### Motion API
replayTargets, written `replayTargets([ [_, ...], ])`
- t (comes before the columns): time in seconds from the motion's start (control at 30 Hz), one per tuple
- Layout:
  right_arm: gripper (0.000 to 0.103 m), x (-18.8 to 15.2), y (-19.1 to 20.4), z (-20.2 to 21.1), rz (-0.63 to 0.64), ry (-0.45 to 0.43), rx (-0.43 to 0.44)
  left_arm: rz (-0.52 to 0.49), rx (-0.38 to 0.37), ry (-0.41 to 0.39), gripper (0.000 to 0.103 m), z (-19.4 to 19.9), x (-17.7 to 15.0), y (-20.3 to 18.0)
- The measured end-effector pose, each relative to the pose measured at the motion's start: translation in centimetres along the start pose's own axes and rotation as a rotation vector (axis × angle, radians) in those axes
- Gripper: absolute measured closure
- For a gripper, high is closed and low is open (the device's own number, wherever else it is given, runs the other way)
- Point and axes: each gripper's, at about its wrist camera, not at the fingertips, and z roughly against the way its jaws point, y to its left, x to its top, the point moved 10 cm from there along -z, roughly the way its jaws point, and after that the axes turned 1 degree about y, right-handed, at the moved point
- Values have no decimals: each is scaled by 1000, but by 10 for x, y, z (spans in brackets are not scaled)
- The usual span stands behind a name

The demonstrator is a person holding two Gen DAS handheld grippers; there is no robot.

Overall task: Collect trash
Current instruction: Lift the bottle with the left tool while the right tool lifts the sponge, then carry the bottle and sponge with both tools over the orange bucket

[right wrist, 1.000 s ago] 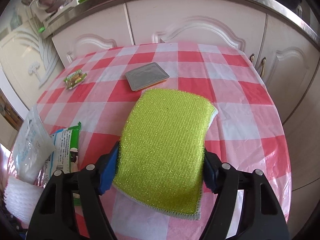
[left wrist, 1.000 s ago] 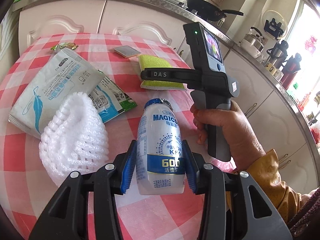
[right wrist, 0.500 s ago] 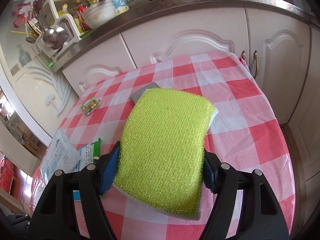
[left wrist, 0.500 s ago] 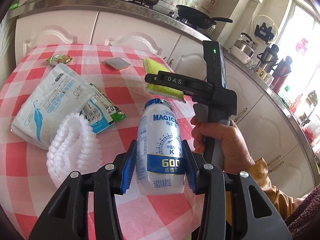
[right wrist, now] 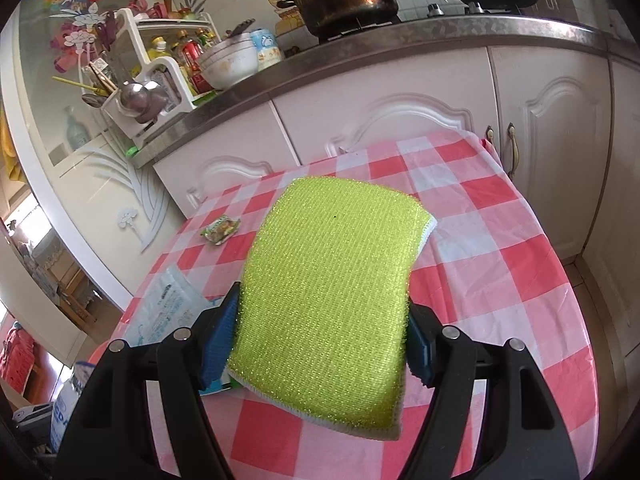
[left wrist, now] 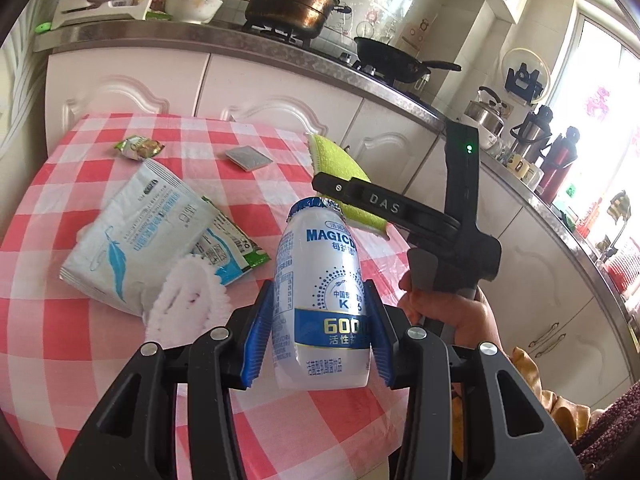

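Left gripper point(left wrist: 318, 338) clamped on a white bottle point(left wrist: 320, 300), held up over the near part of the table point(left wrist: 48, 320). Right gripper point(right wrist: 322, 344) clamped on a green sponge point(right wrist: 332, 300), up in the air above the table's right side, with a hand point(left wrist: 448, 316) around the grip. Down on the checked cloth: a white bag point(left wrist: 132, 232) near the left edge, a foam net point(left wrist: 184, 304) just beside it, a small green wrapper point(left wrist: 138, 147) by the far edge, and a grey pad point(left wrist: 248, 158) near the far edge too.
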Motion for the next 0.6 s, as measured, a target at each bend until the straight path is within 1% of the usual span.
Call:
replayTargets([
  [0.17,32,-5,25,8,47,-14,13,20,18,-35,58,16,4,13],
  [0.47,32,-9,67,21,131,-26,37,65,56,-66,58,39,6,45],
  [0.6,32,-9,82,27,165,-32,35,87,70,-83,58,48,6,58],
])
